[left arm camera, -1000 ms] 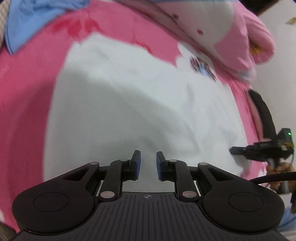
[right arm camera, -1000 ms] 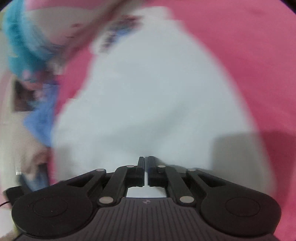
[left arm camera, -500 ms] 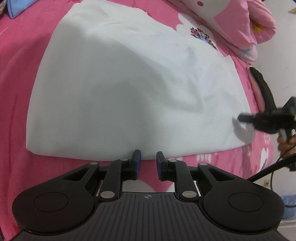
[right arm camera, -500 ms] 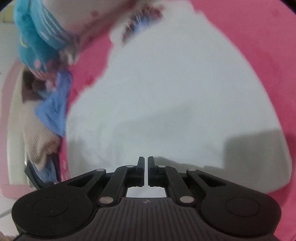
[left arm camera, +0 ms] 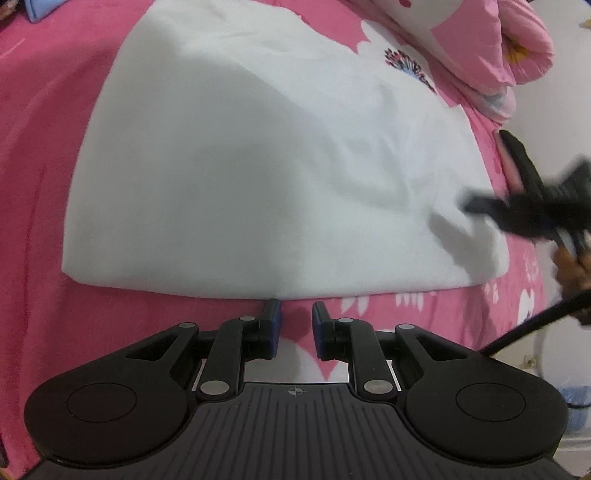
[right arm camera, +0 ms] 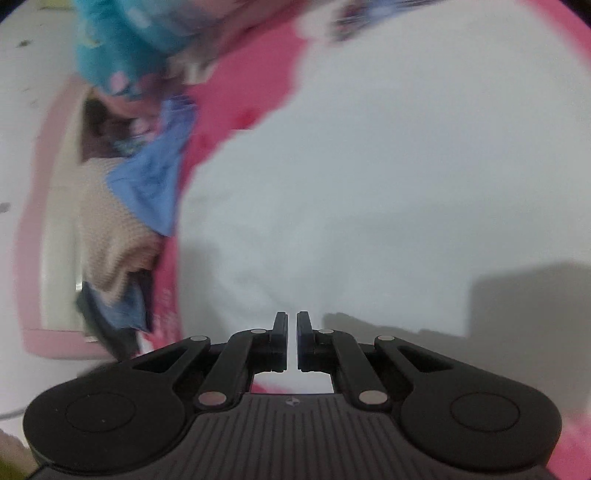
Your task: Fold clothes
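A white garment (left arm camera: 258, 166) lies folded and flat on a pink bedsheet (left arm camera: 37, 147). My left gripper (left arm camera: 294, 314) is open a little and empty, just off the garment's near edge. My right gripper (right arm camera: 291, 319) hovers over the same white garment (right arm camera: 388, 166) near its edge, its jaws a narrow slit apart with nothing between them. It also shows blurred at the right of the left wrist view (left arm camera: 528, 210), over the garment's right corner.
Pink and white pillows (left arm camera: 480, 33) lie at the far right of the bed. A pile of clothes, blue (right arm camera: 151, 184) and beige (right arm camera: 110, 240), lies at the bed's left side with a turquoise item (right arm camera: 122, 44) behind it. A white wall stands beyond.
My left gripper has pulled back from over the garment to just off its near edge. My right gripper has swung left and opened a slit, releasing the white cloth.
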Demonstrator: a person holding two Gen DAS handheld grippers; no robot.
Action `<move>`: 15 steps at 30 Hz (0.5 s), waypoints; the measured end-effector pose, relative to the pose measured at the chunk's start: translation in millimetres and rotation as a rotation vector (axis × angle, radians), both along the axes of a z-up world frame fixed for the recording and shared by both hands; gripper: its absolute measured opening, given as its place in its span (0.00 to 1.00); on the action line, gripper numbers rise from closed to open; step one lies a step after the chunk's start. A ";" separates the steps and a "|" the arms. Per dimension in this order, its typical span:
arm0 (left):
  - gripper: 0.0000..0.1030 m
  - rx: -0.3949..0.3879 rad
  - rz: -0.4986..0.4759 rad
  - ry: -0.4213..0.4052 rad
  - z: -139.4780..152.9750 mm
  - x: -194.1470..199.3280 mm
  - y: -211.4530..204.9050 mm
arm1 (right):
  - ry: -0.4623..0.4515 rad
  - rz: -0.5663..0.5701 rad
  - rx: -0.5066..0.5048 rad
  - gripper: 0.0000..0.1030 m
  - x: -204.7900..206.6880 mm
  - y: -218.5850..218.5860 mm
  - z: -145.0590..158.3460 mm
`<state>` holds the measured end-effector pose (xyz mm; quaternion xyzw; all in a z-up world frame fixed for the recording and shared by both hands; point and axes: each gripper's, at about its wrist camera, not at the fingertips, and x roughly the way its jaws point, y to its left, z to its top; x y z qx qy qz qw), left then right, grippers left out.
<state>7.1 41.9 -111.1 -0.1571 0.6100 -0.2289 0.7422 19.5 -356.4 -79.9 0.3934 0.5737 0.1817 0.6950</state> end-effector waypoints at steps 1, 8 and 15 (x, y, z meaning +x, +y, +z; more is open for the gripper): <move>0.17 -0.002 0.004 -0.004 1.9 -0.6 1.6 | -0.009 0.006 0.012 0.04 9.5 12.0 -8.3; 0.17 -0.027 0.046 -0.058 16.9 1.3 13.4 | 0.133 0.052 0.019 0.02 -20.0 52.0 -50.7; 0.17 -0.064 0.086 -0.138 21.5 27.9 5.9 | 0.118 0.015 0.081 0.04 -6.9 57.2 -35.8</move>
